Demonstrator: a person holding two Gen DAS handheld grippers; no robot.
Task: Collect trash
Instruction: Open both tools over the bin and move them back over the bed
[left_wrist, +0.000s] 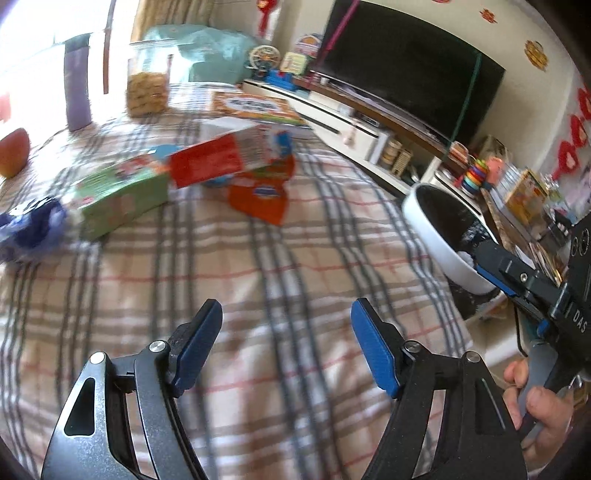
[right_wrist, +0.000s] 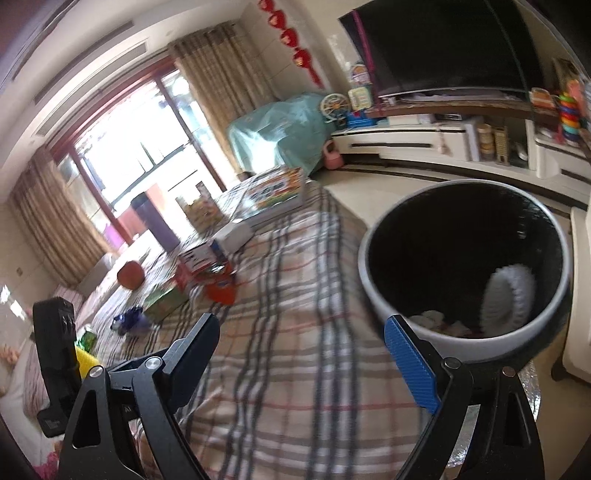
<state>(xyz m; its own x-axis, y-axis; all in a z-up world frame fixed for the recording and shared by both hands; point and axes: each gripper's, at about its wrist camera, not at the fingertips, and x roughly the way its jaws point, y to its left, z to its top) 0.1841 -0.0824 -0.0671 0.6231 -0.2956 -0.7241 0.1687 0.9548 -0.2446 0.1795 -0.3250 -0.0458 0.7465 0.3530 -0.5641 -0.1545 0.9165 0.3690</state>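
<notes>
Both grippers empty, jaws apart: left gripper (left_wrist: 286, 345), right gripper (right_wrist: 301, 360) beside bin (right_wrist: 373, 295). Between pickups, likely. Next: reach orange wrapper (left_wrist: 260, 197), centre frame, and pinch it.

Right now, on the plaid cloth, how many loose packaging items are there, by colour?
Green box: 1
Red carton: 1
Orange wrapper: 1
Blue wrapper: 1
Total: 4
Both grippers empty; white bin beside the cloth.

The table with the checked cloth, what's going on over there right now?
A person holds a two-finger tool in each hand over the checked cloth. The left tool and the right tool are both open and empty. Wrappers and cartons remain: an orange wrapper, a red carton, a green box. The trash bin beside the table already holds some white scraps.
</notes>
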